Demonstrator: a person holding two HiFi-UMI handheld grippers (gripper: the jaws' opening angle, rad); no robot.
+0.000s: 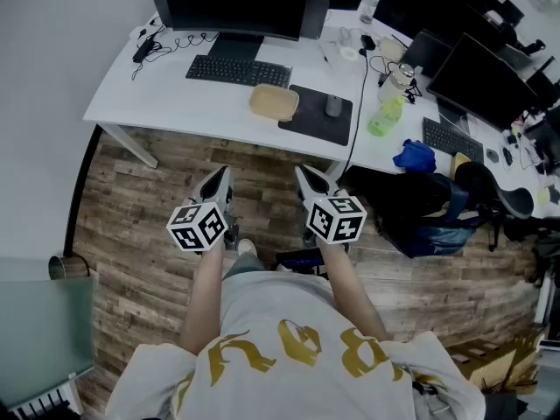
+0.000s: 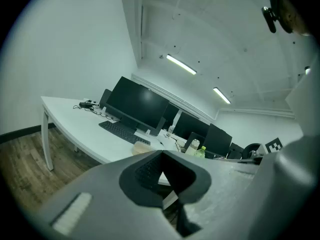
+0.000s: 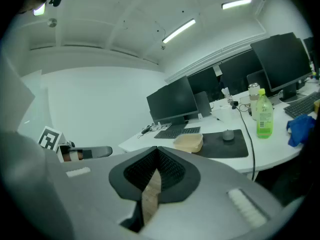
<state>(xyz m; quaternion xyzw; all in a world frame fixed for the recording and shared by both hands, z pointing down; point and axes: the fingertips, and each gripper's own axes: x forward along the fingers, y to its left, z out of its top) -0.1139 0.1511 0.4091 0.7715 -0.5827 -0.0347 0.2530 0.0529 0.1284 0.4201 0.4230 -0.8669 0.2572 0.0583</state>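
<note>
left gripper (image 1: 219, 175) and right gripper (image 1: 302, 171) hover above the floor (image 1: 140, 234), short of the tabletop (image 1: 175, 94), so their jaws sit pressed together, empty; the tan tub (image 1: 273, 102) lies nearest.

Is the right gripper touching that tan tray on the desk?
Apart. The head view shows the right gripper held over the wooden floor, short of the desk edge, while the tan tray sits farther ahead on the desk.
</note>
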